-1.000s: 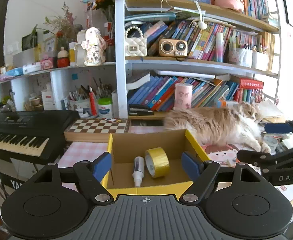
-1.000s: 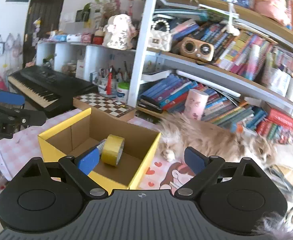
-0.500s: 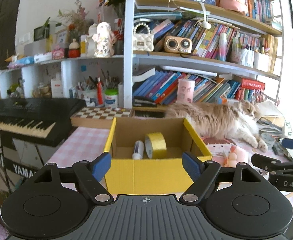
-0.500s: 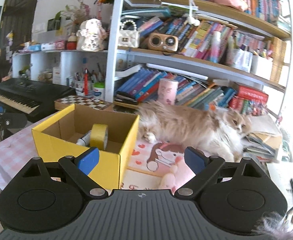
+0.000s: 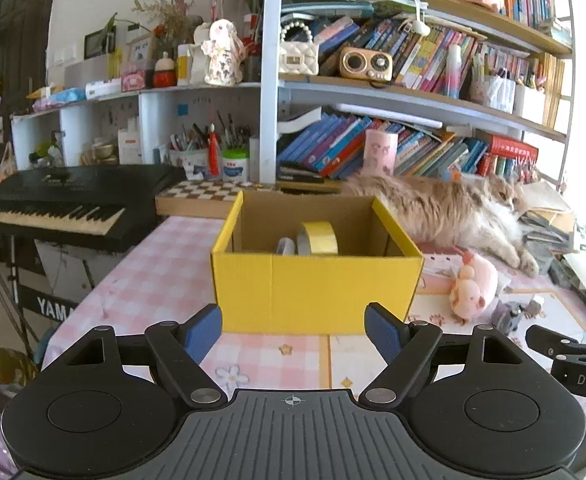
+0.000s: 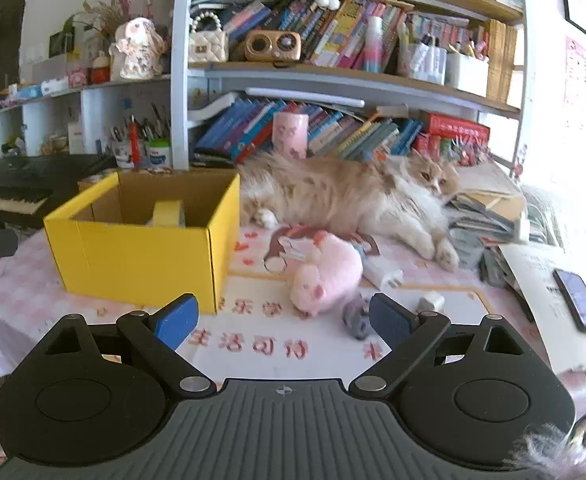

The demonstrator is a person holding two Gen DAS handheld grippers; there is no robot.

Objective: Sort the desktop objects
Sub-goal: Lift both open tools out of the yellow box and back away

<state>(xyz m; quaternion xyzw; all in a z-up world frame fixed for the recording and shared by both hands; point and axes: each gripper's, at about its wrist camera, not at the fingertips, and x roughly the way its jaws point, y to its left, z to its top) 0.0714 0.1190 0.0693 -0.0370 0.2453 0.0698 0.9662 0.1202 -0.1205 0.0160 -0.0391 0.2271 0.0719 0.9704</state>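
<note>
The yellow cardboard box (image 5: 313, 280) sits straight ahead of the left gripper (image 5: 293, 330), whose jaws are spread wide and hold nothing; inside it stand a roll of yellow tape (image 5: 319, 238) and a white tube (image 5: 286, 246). Ahead of the right gripper (image 6: 281, 316), its jaws likewise spread and empty, lies a pink plush pig (image 6: 325, 272), with a small grey toy (image 6: 355, 320) just beside its right fingertip. Beyond both sprawls a long-haired ginger cat (image 6: 353, 196).

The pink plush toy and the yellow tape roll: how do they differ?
The pink plush toy lies on the mat outside the yellow box; the yellow tape roll stands on edge inside it. The toy is soft and lumpy, the roll a rigid ring. Neither is held by a gripper.
</note>
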